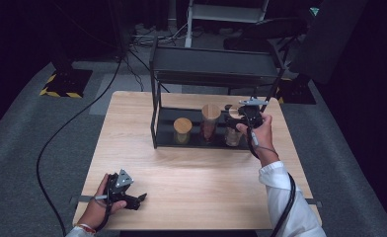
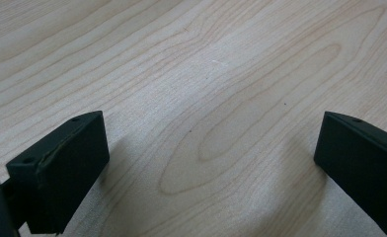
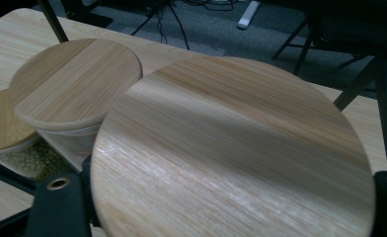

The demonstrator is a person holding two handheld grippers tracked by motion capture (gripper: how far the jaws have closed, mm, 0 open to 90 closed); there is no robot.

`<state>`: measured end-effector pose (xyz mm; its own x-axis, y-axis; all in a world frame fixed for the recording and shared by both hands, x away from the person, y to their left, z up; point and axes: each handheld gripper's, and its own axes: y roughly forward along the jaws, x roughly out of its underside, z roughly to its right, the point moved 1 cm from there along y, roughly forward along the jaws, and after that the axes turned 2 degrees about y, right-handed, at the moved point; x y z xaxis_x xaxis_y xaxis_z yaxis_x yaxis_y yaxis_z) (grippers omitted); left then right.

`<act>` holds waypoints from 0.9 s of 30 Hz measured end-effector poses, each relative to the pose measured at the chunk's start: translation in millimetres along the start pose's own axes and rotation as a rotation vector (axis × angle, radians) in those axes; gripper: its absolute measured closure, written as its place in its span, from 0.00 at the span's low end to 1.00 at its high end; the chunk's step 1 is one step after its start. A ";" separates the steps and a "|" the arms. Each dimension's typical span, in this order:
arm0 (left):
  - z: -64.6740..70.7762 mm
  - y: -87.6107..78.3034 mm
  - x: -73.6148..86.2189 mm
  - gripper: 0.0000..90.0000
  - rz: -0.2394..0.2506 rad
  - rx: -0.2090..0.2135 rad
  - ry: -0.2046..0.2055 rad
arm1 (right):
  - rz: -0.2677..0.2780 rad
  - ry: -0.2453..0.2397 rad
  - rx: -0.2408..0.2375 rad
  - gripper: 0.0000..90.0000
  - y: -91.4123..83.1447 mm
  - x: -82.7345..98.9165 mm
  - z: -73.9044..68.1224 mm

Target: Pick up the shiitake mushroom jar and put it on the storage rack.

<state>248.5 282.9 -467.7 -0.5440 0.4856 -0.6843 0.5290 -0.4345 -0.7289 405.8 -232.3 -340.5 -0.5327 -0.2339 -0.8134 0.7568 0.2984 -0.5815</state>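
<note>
Three glass jars with round wooden lids stand in a row on the bottom shelf of a black two-tier rack (image 1: 216, 66). My right gripper (image 1: 241, 116) is at the rightmost jar (image 1: 232, 136), shut on it near the top. In the right gripper view that jar's lid (image 3: 231, 148) spans the gap between the two black jaws of my right gripper (image 3: 226, 207). The middle jar (image 1: 210, 123) and the left jar (image 1: 182, 131) stand beside it, untouched. My left gripper (image 1: 136, 201) rests on the table at the front left, open, with bare wood between its fingers (image 2: 58, 168).
The rack stands at the back of the light wooden table (image 1: 191, 173), and its upper shelf overhangs the jars. The middle jar's lid (image 3: 78, 81) lies close to the held lid. Cables and chair legs are on the grey floor behind.
</note>
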 end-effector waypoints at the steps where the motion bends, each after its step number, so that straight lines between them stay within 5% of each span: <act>1: 0.0 0.0 0.0 0.00 0.000 0.000 0.000 | -0.003 -0.002 0.005 0.28 1.7 -0.5 -0.6; 27: -0.1 0.0 0.0 0.00 0.000 0.000 0.001 | 0.002 0.022 0.049 0.28 27.4 8.7 -2.6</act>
<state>248.6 283.0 -467.6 -0.5436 0.4864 -0.6841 0.5288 -0.4345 -0.7291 420.9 -223.7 -363.6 -0.5387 -0.2129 -0.8152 0.7753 0.2534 -0.5785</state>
